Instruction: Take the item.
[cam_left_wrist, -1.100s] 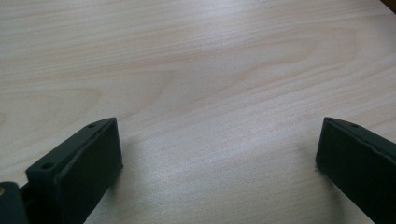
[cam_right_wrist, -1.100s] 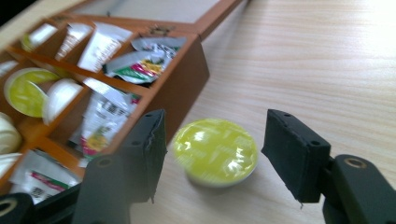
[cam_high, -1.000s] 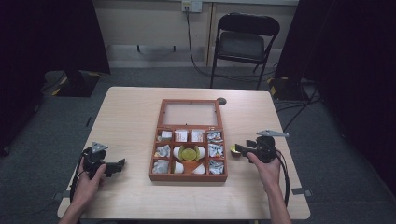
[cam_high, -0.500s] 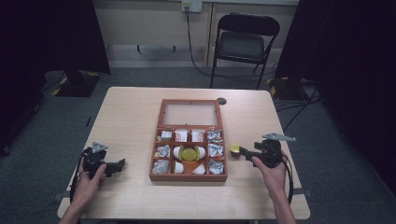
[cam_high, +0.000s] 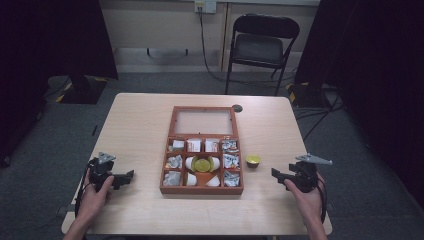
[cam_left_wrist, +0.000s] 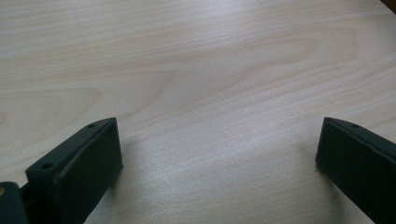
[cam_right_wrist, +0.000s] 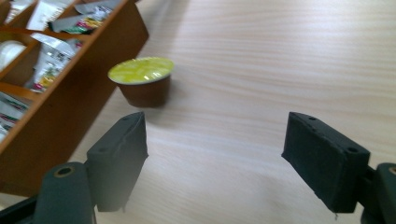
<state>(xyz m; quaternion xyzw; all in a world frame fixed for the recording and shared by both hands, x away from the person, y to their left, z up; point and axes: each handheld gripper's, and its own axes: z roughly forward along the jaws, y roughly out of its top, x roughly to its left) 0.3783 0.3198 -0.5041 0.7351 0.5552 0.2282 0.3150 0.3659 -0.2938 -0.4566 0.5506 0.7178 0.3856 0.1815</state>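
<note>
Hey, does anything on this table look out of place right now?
One yellow-lidded capsule sits alone on the table, just outside the right wall of the wooden box, whose compartments hold the other capsules and sachets. It stands upright, nothing spilled.

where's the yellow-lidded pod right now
In the high view the yellow-lidded pod stands on the table just right of the wooden box, apart from the open right gripper.
</note>
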